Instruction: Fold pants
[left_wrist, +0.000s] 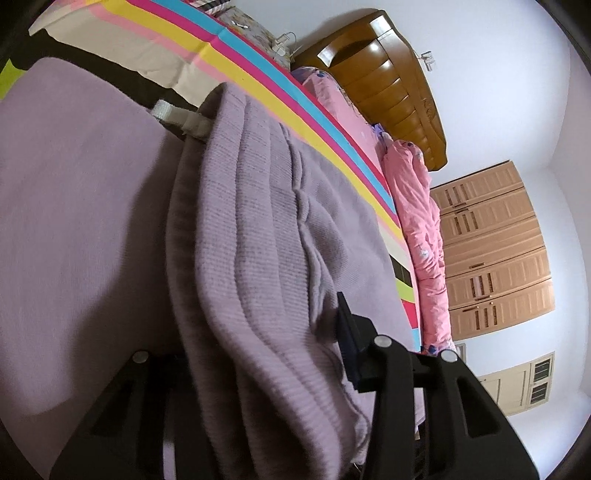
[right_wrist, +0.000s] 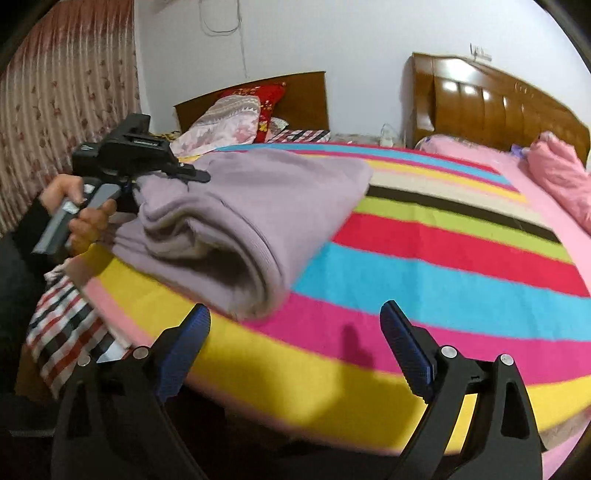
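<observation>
The lilac knit pants (right_wrist: 251, 214) lie folded in a thick bundle on the striped blanket (right_wrist: 443, 258), toward its left side. My left gripper (right_wrist: 184, 177), held by a hand (right_wrist: 88, 218), is shut on the bundle's far left end. In the left wrist view, bunched folds of the pants (left_wrist: 236, 258) fill the gap of the left gripper (left_wrist: 258, 354); only its right finger (left_wrist: 347, 332) shows, and the cloth hides the other. My right gripper (right_wrist: 295, 332) stands open over the blanket's near edge, just short of the pants' folded end, with nothing between its fingers.
A pink quilt (right_wrist: 561, 173) lies bunched at the far right, against a wooden headboard (right_wrist: 498, 103). A second bed with pillows (right_wrist: 236, 114) stands behind, and a flowered curtain (right_wrist: 66, 92) hangs at the left. A checked cloth (right_wrist: 62, 325) hangs off the near left corner. Wardrobe doors (left_wrist: 495, 251) line the wall.
</observation>
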